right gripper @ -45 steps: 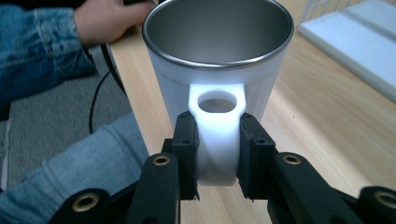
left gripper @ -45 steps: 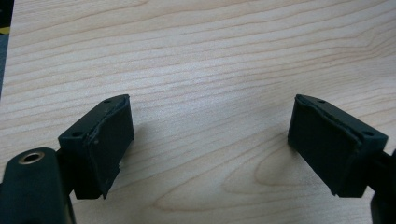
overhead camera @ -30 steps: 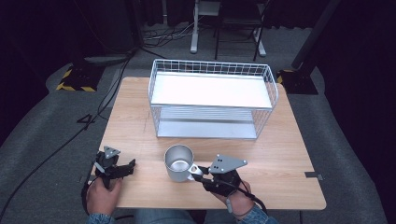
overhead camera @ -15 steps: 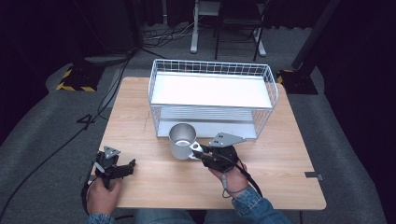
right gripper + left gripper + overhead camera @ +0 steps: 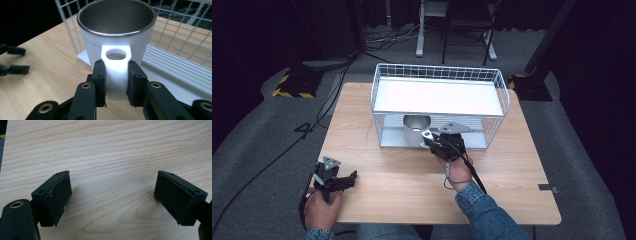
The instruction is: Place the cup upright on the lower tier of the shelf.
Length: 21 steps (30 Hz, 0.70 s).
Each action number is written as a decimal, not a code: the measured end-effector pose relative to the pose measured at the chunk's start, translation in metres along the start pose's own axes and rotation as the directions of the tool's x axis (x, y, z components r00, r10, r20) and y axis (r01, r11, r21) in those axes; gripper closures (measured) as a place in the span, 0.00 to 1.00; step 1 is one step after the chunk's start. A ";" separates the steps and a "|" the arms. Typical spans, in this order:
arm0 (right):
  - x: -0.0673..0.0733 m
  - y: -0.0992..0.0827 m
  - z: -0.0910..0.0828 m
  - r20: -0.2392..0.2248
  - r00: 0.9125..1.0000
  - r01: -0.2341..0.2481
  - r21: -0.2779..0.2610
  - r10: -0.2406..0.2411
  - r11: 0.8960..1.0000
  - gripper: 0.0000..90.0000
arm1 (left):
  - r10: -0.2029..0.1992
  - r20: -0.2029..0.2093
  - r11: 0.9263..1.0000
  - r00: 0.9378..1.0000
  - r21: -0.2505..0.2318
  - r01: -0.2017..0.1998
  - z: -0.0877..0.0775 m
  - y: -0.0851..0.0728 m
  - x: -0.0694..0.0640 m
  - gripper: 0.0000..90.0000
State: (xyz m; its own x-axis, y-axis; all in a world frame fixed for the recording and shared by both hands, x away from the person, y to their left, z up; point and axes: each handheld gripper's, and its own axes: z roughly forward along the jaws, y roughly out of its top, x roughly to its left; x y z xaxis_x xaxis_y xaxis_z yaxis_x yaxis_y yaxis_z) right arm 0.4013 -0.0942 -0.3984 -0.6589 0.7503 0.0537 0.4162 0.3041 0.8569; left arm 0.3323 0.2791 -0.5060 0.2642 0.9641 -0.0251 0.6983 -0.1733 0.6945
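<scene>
Right gripper view: a white mug [image 5: 116,37] with a steel-lined inside stands upright, mouth up, its long axis vertical. Its flat white handle tab points back toward the camera, and the right gripper [image 5: 116,83] has its two black fingers [image 5: 99,82] pressed on either side of that tab, holding it. The mug lies straight ahead of these fingers, at the open near side of a white wire rack [image 5: 180,32]. In the high view the mug [image 5: 416,129] sits at the rack's lower level, under its white top shelf [image 5: 439,96], left of centre on the wooden surface [image 5: 412,190]. The right hand [image 5: 457,170] is by far the nearer. The left gripper [image 5: 337,181] rests well apart at the near left corner, fingers spread wide and empty over bare wood.
</scene>
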 end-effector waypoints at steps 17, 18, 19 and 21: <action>-0.030 0.004 0.031 0.123 0.991 -0.039 -0.026 0.042 0.999 0.79 | 0.001 0.000 1.000 1.000 0.000 -0.001 0.000 0.000 0.000 0.16; -0.031 0.004 0.032 0.125 0.991 -0.038 -0.029 0.041 0.999 0.79 | 0.000 0.000 1.000 1.000 0.000 0.000 0.000 0.000 0.000 0.16; -0.031 0.004 0.032 0.125 0.991 -0.038 -0.029 0.041 0.999 0.79 | 0.000 0.000 1.000 1.000 0.000 0.000 0.000 0.000 0.000 0.16; -0.033 0.003 0.036 0.136 0.990 -0.028 -0.028 0.032 0.999 0.79 | 0.000 0.000 1.000 1.000 0.000 0.000 0.000 0.000 0.000 0.16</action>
State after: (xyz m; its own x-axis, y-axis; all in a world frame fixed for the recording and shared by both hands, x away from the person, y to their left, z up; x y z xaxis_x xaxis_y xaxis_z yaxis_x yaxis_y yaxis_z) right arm 0.4472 -0.0968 -0.4161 -0.5541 0.8324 0.0107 0.4168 0.2662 0.8692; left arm 0.3323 0.2791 -0.5059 0.2638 0.9642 -0.0251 0.6985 -0.1731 0.6943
